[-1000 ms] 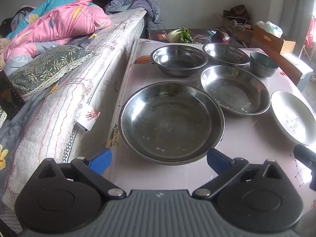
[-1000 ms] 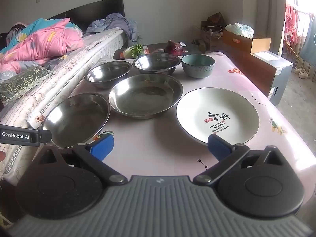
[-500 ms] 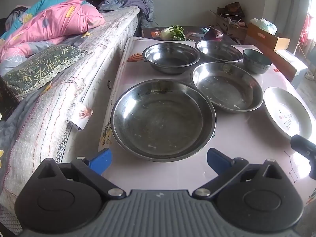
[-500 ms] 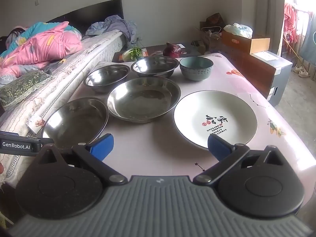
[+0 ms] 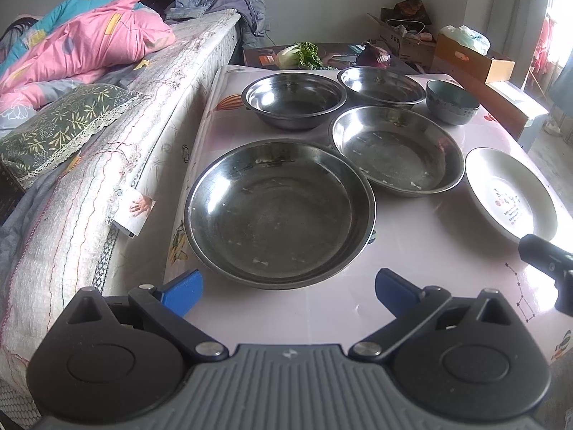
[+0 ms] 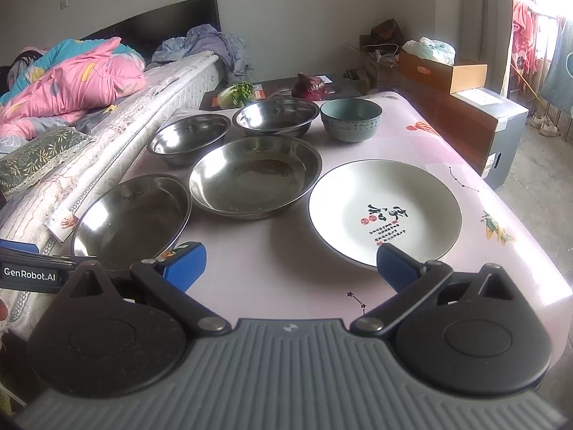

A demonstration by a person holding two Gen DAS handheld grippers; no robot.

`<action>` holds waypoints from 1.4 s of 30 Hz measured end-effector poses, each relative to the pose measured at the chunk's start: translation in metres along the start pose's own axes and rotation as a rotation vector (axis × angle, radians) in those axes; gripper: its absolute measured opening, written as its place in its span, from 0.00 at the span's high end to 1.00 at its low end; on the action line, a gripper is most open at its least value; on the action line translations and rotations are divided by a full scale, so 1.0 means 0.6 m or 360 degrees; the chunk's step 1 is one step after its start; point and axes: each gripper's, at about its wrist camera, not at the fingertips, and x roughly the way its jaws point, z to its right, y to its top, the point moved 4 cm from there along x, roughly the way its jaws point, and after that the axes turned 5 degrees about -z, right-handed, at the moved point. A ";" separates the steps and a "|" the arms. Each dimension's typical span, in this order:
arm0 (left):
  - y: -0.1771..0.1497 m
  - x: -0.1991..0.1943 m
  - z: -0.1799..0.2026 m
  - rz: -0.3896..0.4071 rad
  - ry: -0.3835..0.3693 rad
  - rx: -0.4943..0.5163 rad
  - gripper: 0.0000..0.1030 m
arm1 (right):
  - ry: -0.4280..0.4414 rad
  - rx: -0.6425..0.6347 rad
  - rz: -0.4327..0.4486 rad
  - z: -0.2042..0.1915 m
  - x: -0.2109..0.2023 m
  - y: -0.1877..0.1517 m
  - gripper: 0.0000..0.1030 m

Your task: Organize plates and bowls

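On the pink table point(image 5: 447, 251) lie a large steel plate point(image 5: 279, 211) nearest my left gripper point(image 5: 288, 292), a second steel plate point(image 5: 395, 148), two steel bowls point(image 5: 293, 100) point(image 5: 381, 84) behind, a teal ceramic bowl point(image 5: 452, 101) and a white printed plate point(image 5: 510, 193). My left gripper is open and empty just in front of the large steel plate. My right gripper point(image 6: 292, 263) is open and empty, in front of the white plate point(image 6: 385, 211) and the steel plates point(image 6: 132, 215) point(image 6: 254, 175).
A bed point(image 5: 107, 136) with a pink quilt runs along the table's left edge. A low dark stand with greens point(image 6: 238, 93) and a red onion point(image 6: 308, 86) sits behind the table. Cardboard boxes point(image 6: 442, 70) stand at the right.
Both grippers have drawn back and risen slightly, so the dishes sit a little farther off. Nothing on the table has moved.
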 end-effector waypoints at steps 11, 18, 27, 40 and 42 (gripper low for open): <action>-0.001 -0.002 0.002 0.0006 -0.0005 0.0013 0.00 | 0.0000 -0.0001 0.0000 0.000 0.000 0.000 0.01; -0.001 -0.002 0.002 0.0009 -0.0004 0.0013 0.00 | 0.0003 -0.0019 0.0006 -0.003 -0.006 0.001 0.01; -0.002 -0.004 0.001 0.0007 -0.0001 0.0009 0.00 | 0.0007 -0.0026 0.0005 -0.007 -0.006 0.001 0.01; -0.004 -0.004 0.000 0.0006 0.0001 0.0010 0.00 | 0.0007 -0.0025 0.0000 -0.008 -0.004 -0.001 0.01; -0.004 -0.004 0.000 0.0006 0.0000 0.0010 0.00 | 0.0006 -0.0025 -0.0001 -0.008 -0.004 -0.001 0.01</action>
